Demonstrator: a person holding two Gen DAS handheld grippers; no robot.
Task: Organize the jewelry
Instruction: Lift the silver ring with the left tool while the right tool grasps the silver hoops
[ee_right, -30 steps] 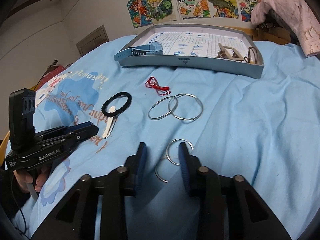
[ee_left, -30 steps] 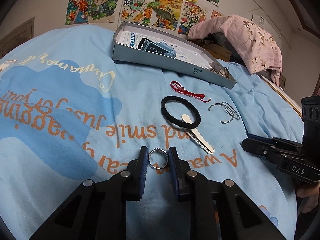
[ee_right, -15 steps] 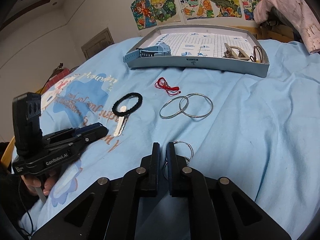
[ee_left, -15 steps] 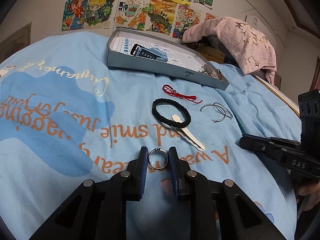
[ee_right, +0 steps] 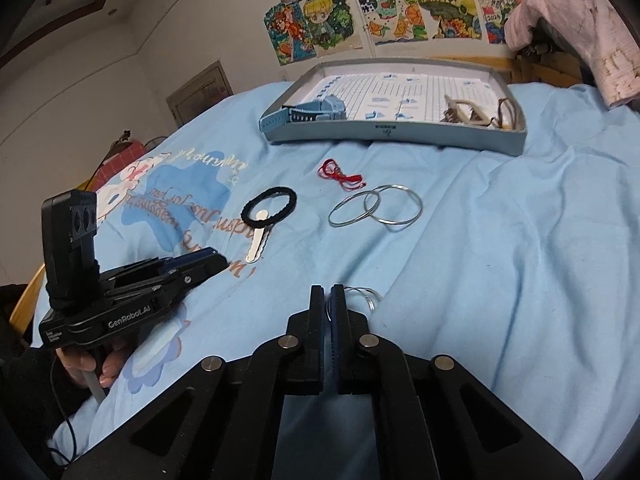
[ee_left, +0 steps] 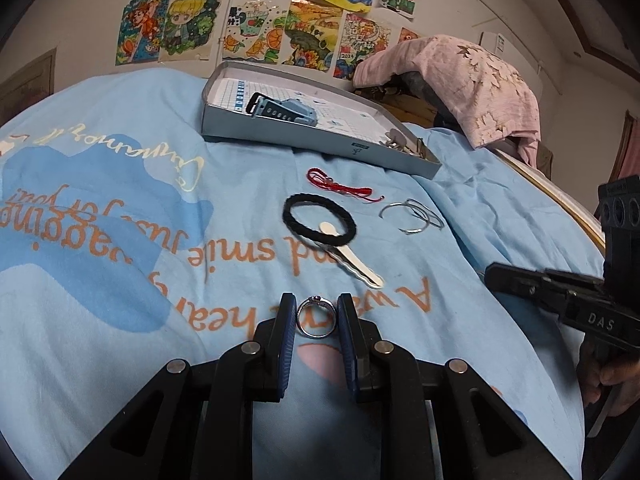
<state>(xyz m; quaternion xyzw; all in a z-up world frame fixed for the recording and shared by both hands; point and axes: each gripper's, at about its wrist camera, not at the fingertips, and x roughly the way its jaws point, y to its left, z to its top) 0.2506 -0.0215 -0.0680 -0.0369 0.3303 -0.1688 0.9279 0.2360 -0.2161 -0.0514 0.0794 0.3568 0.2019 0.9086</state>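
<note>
- The left hand-held gripper (ee_left: pixel 317 316) is clamped on a small silver ring (ee_left: pixel 316 317), its blue-padded jaws pressing the band from both sides just above the bed (ee_left: pixel 120 320).
- The right hand-held gripper (ee_right: pixel 327 304) has its jaws nearly together on thin wire hoops (ee_right: pixel 366 295), which jut out to the right of the tips; how firmly they are caught cannot be told.
- Both pieces appear bound for the grey tray (ee_right: pixel 400 142) at the far side of the bed, where a blue watch (ee_right: pixel 308 112) and a few clips already lie.
- Judged from here, the step goes best with a steady squeeze: the ring is hard, smooth and round, so it could roll or pop free if the pads slacken or tilt.
- The hoops are springy wire and may twist out of a narrow pinch; a level carry and a low release over the tray floor would suit them.
- Waiting on the soft, creased blue bedcover: a black fabric hair tie (ee_left: pixel 319 221), fuzzy and limp, overlapping a pale flat hair clip (ee_left: pixel 352 258) with a wavy edge; a tangled red cord (ee_left: pixel 340 184); and two large thin metal bangles (ee_right: pixel 376 205), overlapping.
</note>
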